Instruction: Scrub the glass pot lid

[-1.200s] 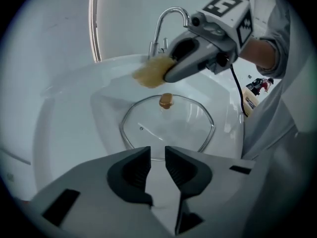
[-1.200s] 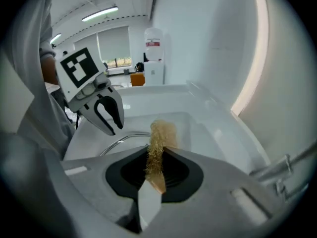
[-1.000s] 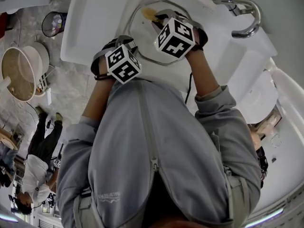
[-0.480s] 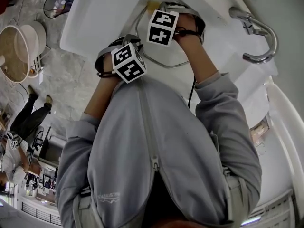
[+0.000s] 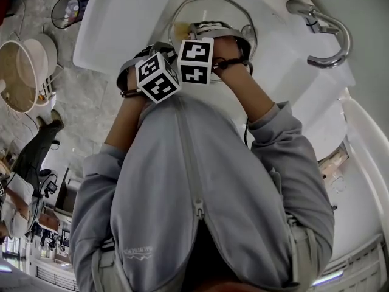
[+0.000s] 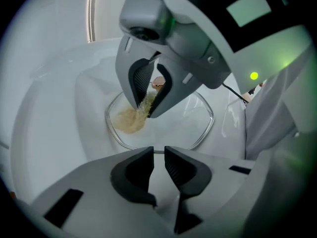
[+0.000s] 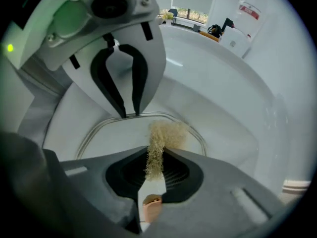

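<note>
The glass pot lid (image 5: 213, 10) lies in the white sink basin (image 5: 121, 23). My left gripper (image 5: 163, 52) stands at the lid's near rim. Its jaws have just been closing, and they now pinch the rim (image 6: 154, 151) between the pads. In the right gripper view the left gripper (image 7: 127, 114) meets the lid (image 7: 116, 135) at its edge. My right gripper (image 7: 156, 170) points down, shut on a small brush (image 7: 154, 155) with tan bristles. The bristles (image 6: 130, 119) press on the glass. The marker cubes hide both jaws in the head view.
A chrome faucet (image 5: 328, 35) arches over the sink at the right. A soap bottle (image 7: 245, 16) stands behind the basin. On the floor at the left are a dark bin (image 5: 67, 10), round tubs (image 5: 24, 72) and another person (image 5: 27, 181).
The right gripper has rolled and shifted left and down until its cube sits next to the left one. The brush went across the lid with it. The left gripper has kept its place.
</note>
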`<state>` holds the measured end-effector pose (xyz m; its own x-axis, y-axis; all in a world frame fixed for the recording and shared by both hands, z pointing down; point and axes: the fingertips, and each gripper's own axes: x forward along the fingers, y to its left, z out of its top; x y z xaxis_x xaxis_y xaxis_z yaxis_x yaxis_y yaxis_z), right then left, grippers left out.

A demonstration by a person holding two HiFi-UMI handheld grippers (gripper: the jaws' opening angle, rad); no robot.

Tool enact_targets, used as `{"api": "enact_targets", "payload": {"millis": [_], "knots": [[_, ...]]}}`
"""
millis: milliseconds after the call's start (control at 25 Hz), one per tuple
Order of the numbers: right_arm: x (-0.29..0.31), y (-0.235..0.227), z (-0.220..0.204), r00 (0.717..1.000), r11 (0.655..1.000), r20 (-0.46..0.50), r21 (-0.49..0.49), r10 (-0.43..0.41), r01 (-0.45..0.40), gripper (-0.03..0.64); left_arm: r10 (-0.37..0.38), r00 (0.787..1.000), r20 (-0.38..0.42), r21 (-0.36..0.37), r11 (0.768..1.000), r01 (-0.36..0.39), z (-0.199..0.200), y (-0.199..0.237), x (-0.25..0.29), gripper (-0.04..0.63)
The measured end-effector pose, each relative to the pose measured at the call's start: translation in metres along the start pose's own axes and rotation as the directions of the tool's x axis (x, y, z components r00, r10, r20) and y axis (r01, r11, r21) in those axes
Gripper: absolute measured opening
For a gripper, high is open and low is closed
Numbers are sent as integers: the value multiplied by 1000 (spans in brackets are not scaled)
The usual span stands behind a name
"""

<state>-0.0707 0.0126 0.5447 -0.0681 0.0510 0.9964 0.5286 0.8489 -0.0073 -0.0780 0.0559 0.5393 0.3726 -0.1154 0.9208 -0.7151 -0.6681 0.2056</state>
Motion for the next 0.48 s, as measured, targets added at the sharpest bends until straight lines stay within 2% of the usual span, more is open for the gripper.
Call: {"api": "enact_targets", "payload": {"millis": [200,480], "knots": [[-9,32,9,996,996,58,54,62,-65,48,4,1000,0,-1,1000,-4,-2,-1,-1,64],[-16,63,21,986,986,107,96,127,-138,48,12,1000,-3,47,999,-12,-3,-4,0,61]]}}
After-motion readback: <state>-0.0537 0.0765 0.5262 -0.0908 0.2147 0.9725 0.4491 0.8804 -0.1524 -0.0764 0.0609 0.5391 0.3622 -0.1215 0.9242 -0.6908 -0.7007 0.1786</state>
